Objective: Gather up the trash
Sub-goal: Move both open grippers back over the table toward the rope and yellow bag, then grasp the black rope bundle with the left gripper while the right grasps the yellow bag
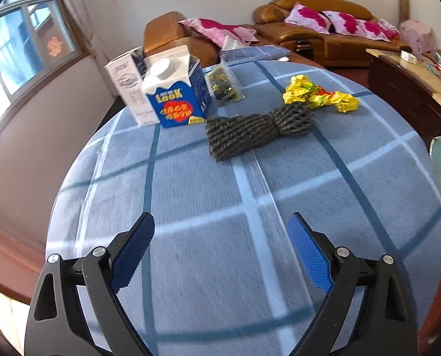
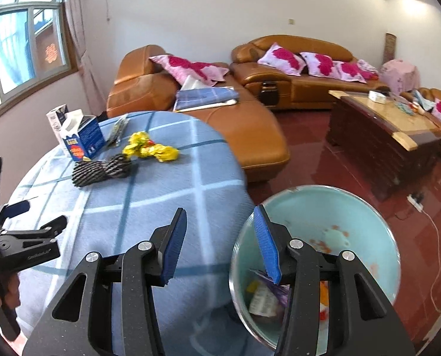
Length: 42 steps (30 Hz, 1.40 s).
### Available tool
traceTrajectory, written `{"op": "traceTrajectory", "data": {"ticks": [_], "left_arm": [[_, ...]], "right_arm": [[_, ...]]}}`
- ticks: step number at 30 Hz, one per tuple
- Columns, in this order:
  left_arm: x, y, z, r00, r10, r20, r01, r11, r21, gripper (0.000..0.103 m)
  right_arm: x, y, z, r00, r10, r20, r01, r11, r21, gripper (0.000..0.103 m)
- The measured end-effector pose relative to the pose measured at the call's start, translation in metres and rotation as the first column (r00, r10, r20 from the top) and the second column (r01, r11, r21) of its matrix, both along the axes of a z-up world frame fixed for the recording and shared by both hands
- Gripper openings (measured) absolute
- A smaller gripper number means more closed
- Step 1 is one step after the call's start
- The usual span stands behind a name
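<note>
On the round table with a blue checked cloth lie a dark foam net sleeve, a crumpled yellow wrapper, a blue milk carton, a white box and a clear packet. My left gripper is open and empty above the cloth, well short of the net sleeve. It also shows in the right wrist view. My right gripper is open and empty over the table's right edge, above the rim of a light green bin that holds some wrappers.
Brown leather sofas with pink cushions stand behind the table. A dark wooden coffee table is at the right. A white cable lies on the red floor. A window is at the left.
</note>
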State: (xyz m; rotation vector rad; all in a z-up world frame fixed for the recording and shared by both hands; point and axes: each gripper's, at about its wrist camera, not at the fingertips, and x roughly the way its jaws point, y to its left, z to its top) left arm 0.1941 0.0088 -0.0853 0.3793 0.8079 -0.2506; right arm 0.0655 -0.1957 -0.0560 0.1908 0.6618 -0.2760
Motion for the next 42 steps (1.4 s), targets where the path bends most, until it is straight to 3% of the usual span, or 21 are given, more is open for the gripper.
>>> {"op": "traceTrajectory", "data": {"ticks": [11,17,20,23,26,28,31,36,42], "left_arm": [[0.064,-0.02,0.005,0.974,-0.225,0.032,0.224,0.974,0.025,0.089],[0.082,-0.043,-0.004,0.922,-0.388,-0.002,0.386,0.917,0.095,0.087],[0.09,-0.054,-0.017,0.897,-0.44,-0.04,0.441,0.887,0.14,0.075],[0.095,-0.053,-0.017,0.889,-0.455,-0.048,0.458,0.884,0.092,0.065],[0.093,-0.052,-0.018,0.885,-0.464,-0.045,0.466,0.882,0.075,0.047],[0.088,-0.051,-0.019,0.885,-0.465,-0.019,0.464,0.881,0.091,0.037],[0.083,-0.044,-0.012,0.895,-0.446,0.003,0.446,0.894,0.051,0.023],[0.08,-0.012,0.007,0.946,-0.324,-0.017,0.323,0.945,-0.053,0.021],[0.071,0.029,0.022,0.989,-0.139,-0.055,0.135,0.988,-0.071,0.021]], "right_arm": [[0.041,0.001,0.0,0.997,0.058,-0.047,-0.059,0.998,-0.032,0.047],[0.067,-0.007,-0.001,0.992,0.094,-0.087,-0.097,0.995,-0.027,0.047],[0.078,-0.009,-0.001,0.99,0.111,-0.092,-0.113,0.993,-0.023,0.047],[0.09,-0.006,-0.002,0.985,0.145,-0.095,-0.149,0.988,-0.028,0.047],[0.104,-0.002,-0.003,0.977,0.191,-0.096,-0.196,0.98,-0.046,0.047],[0.117,0.001,-0.006,0.968,0.228,-0.102,-0.234,0.971,-0.055,0.047],[0.138,0.004,-0.011,0.952,0.284,-0.114,-0.291,0.955,-0.049,0.047],[0.164,0.011,-0.012,0.932,0.341,-0.121,-0.35,0.934,-0.071,0.047],[0.19,0.018,-0.025,0.898,0.41,-0.158,-0.421,0.906,-0.042,0.047]]}}
